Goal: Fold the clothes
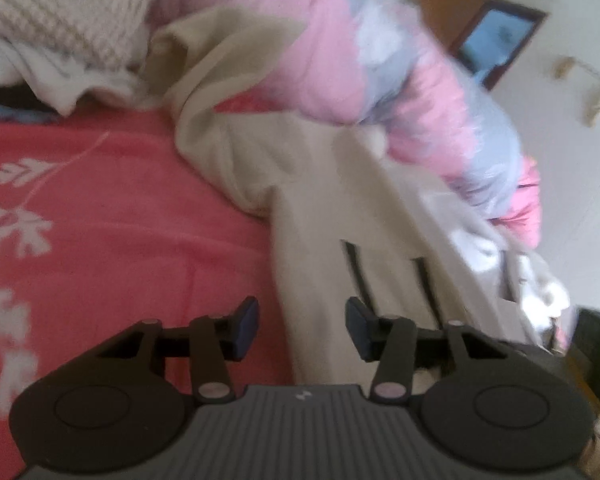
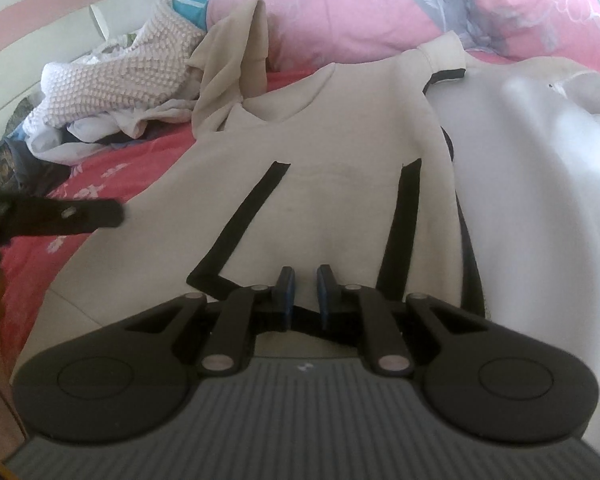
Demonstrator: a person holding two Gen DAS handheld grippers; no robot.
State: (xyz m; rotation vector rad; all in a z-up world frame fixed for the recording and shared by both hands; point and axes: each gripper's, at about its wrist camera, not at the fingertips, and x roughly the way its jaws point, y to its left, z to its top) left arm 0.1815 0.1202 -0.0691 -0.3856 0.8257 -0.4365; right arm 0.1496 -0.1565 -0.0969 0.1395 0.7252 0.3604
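1. Nearest the right wrist camera, the right gripper [image 2: 303,290] has its pads almost together, a narrow gap between them, low over the hem of the beige top [image 2: 332,184]; whether cloth is pinched I cannot tell.
2. Over the top's left edge, the left gripper [image 1: 302,330] hangs wide open, holding nothing.
3. Beyond, the top lies spread flat on the red bedsheet [image 1: 100,220].
4. Farther back sit a knitted sweater [image 2: 140,80] and a pink quilt [image 2: 340,12].

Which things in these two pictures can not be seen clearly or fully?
- Right wrist view: the hem of the beige top with black stripes is hidden behind the right gripper, so a grip cannot be confirmed.
- Right wrist view: the left gripper is cut off by the left edge and blurred.
- Left wrist view: motion blur smears the pink and grey floral quilt.
- Right wrist view: the crumpled clothes pile cannot be told apart.
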